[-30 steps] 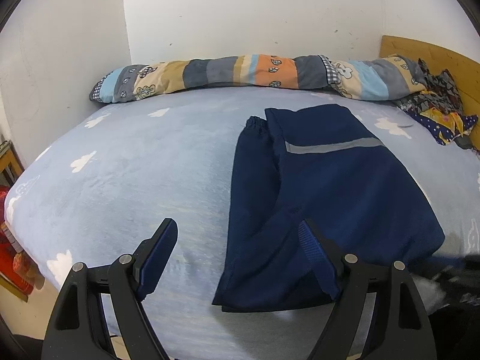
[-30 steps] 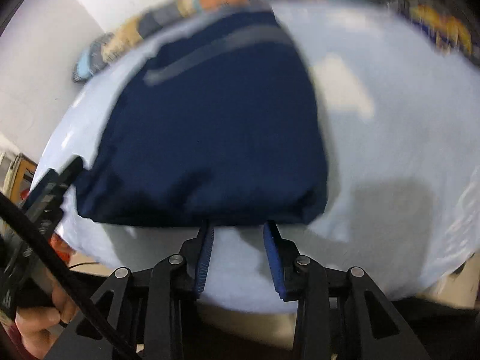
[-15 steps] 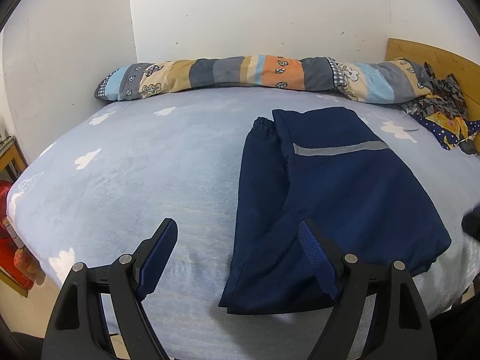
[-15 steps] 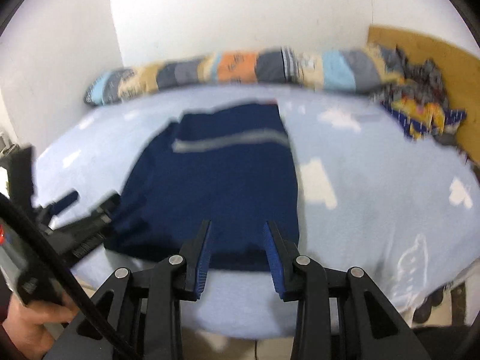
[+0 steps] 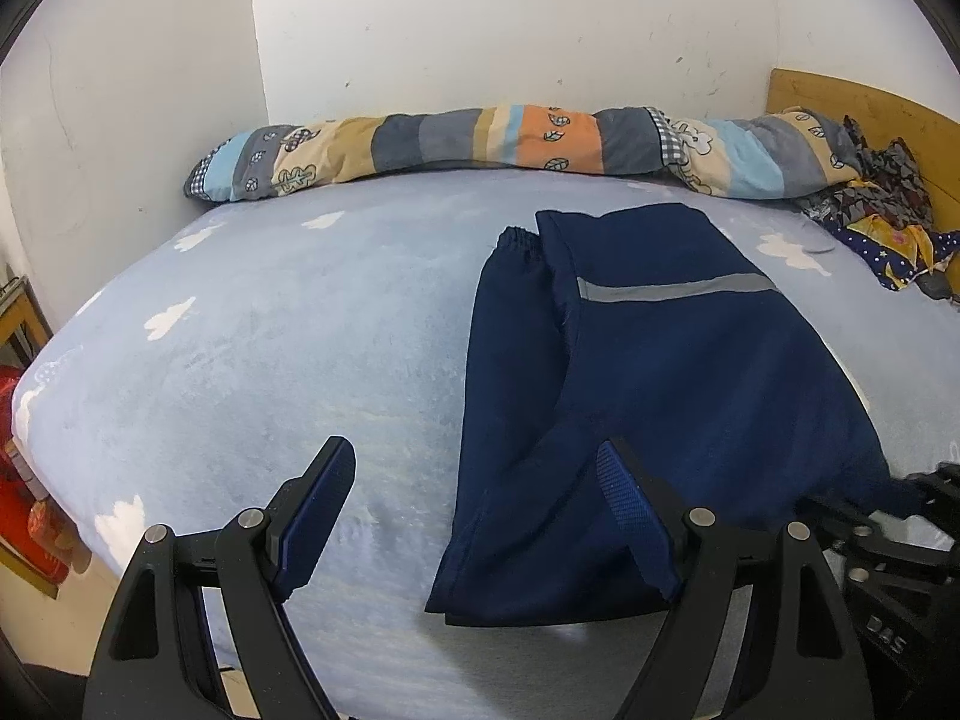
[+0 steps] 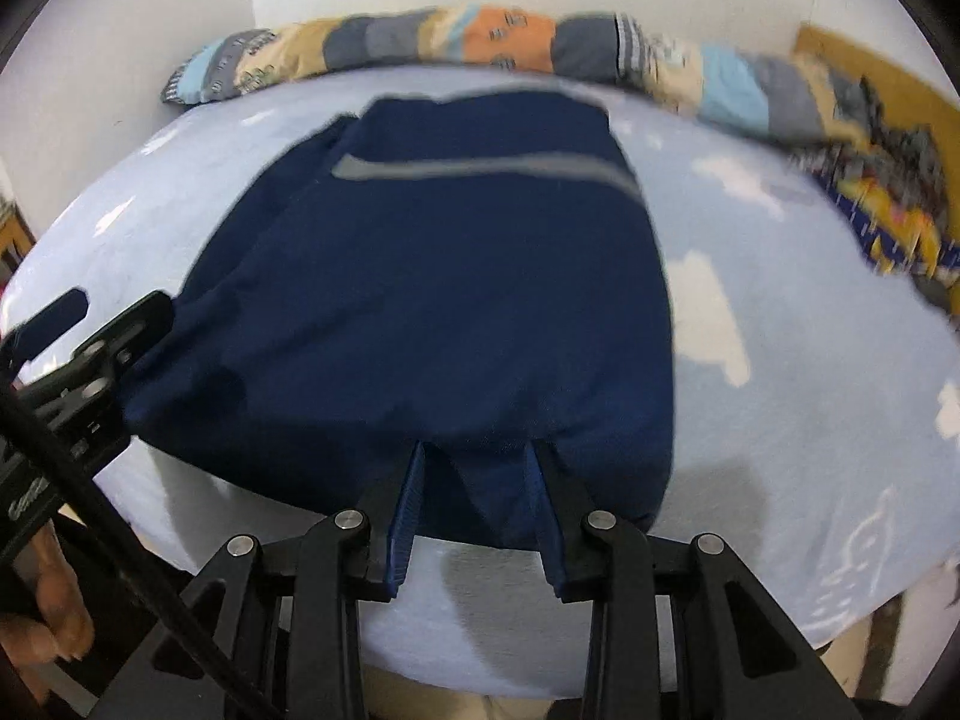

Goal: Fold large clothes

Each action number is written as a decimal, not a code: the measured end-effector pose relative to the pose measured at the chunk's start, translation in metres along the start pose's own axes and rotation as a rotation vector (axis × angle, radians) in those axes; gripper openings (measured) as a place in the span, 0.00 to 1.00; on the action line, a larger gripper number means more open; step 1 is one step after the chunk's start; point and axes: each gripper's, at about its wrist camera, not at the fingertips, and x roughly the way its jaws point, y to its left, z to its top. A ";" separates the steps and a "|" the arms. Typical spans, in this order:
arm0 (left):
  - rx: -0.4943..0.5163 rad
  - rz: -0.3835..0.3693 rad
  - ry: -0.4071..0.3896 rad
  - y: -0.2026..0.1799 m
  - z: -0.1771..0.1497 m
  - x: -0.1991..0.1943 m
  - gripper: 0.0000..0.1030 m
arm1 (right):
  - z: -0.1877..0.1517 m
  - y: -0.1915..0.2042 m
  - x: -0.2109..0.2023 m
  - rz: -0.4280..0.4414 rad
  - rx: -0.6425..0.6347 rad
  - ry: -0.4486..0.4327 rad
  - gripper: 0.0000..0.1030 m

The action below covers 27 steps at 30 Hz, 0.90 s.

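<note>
White walls (image 5: 480,30), wooden headboard (image 5: 852,99)

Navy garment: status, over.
Left gripper open, empty. Right gripper open at the near hem of the navy garment. Garment lies partly folded; nothing obstructs.

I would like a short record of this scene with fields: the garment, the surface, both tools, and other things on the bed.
garment: navy jacket, partly folded, grey stripe across it, lying flat
surface: light blue bed sheet with white clouds
left tool: open, holding nothing, at the jacket's near left edge
right tool: open, its fingers straddling the jacket's near hem
other things: rolled patchwork quilt along the wall; heap of patterned clothes by the wooden headboard
</note>
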 end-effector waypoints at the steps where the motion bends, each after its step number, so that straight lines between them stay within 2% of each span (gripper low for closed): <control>1: 0.001 -0.002 -0.001 0.000 0.000 -0.001 0.82 | -0.001 0.002 -0.007 -0.014 -0.010 -0.028 0.35; 5: -0.006 -0.008 0.002 -0.001 0.000 -0.003 0.89 | -0.003 -0.001 -0.025 -0.097 -0.039 -0.108 0.38; 7: 0.002 -0.004 -0.007 -0.004 0.001 -0.005 0.90 | -0.002 -0.004 -0.028 -0.117 -0.040 -0.119 0.49; 8: 0.011 0.003 -0.014 -0.006 0.001 -0.006 0.92 | -0.001 -0.006 -0.029 -0.124 -0.032 -0.123 0.57; 13: 0.032 0.024 -0.052 -0.010 0.004 -0.013 0.96 | -0.006 -0.007 -0.039 -0.137 -0.015 -0.141 0.67; 15: 0.030 0.036 -0.060 -0.010 0.006 -0.015 0.97 | -0.008 -0.005 -0.041 -0.148 -0.014 -0.151 0.83; 20: 0.013 0.043 -0.053 -0.006 0.009 -0.014 1.00 | -0.008 0.003 -0.044 -0.208 -0.053 -0.168 0.87; 23: 0.019 0.068 -0.055 -0.006 0.010 -0.014 1.00 | -0.008 0.003 -0.043 -0.218 -0.054 -0.164 0.89; 27: 0.001 0.053 -0.044 -0.004 0.014 -0.014 1.00 | -0.007 0.003 -0.044 -0.211 -0.047 -0.164 0.89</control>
